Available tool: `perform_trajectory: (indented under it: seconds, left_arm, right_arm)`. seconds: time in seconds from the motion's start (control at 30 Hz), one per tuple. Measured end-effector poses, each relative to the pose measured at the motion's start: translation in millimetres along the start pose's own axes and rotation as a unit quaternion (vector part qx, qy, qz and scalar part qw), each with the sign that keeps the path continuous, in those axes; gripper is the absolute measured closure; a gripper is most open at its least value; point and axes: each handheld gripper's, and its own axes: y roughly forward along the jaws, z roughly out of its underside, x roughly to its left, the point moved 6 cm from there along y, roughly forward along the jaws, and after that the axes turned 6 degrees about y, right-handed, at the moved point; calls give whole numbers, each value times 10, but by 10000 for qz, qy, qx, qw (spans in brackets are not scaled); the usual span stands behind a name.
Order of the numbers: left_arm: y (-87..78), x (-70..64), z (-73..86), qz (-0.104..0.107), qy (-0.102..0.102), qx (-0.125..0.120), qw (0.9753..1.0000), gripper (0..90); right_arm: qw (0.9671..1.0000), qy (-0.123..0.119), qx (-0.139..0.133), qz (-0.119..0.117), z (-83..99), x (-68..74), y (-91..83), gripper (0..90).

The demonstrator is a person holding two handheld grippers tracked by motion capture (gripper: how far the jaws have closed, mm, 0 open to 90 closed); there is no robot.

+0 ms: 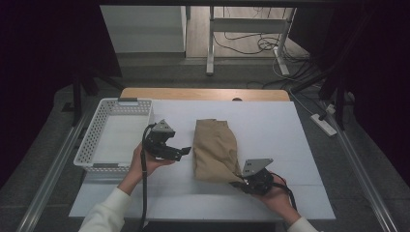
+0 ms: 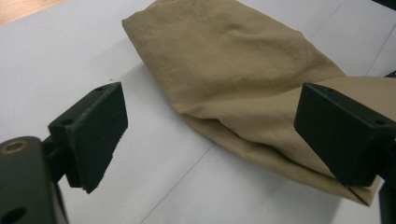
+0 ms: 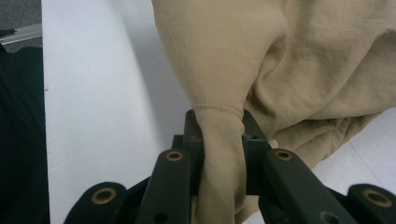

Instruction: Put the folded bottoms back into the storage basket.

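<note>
A folded tan cloth (image 1: 214,149) lies in the middle of the white table top (image 1: 270,121). My right gripper (image 1: 240,182) is at its near right corner and is shut on a pinched fold of the cloth (image 3: 219,140). My left gripper (image 1: 186,151) sits just left of the cloth, jaws wide open and pointing at its left edge. In the left gripper view the tan cloth (image 2: 243,79) lies ahead between the two open fingers (image 2: 95,133), with nothing held.
A white perforated basket (image 1: 99,126) stands at the table's left edge, beside my left hand. A wooden strip (image 1: 203,94) runs along the far edge. Metal rails flank the table, and cables lie on the floor beyond.
</note>
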Motion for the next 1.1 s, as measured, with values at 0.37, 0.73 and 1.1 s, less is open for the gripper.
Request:
perform_trajectory:
  seconds: [0.37,0.73,1.1]
  left_arm:
    - [167,85,-109,54,-21,32,10000,104]
    - [367,145,-266,69,63,45,9999,107]
    - [554,246,-317,57,-22,128,9999,109]
  right_arm:
    - [10000,-3,7,-4,1,-1,9,777]
    - [10000,-5,-4,-8,0,2,4,777]
    - [10000,-24,29,-12,6,4,16,777]
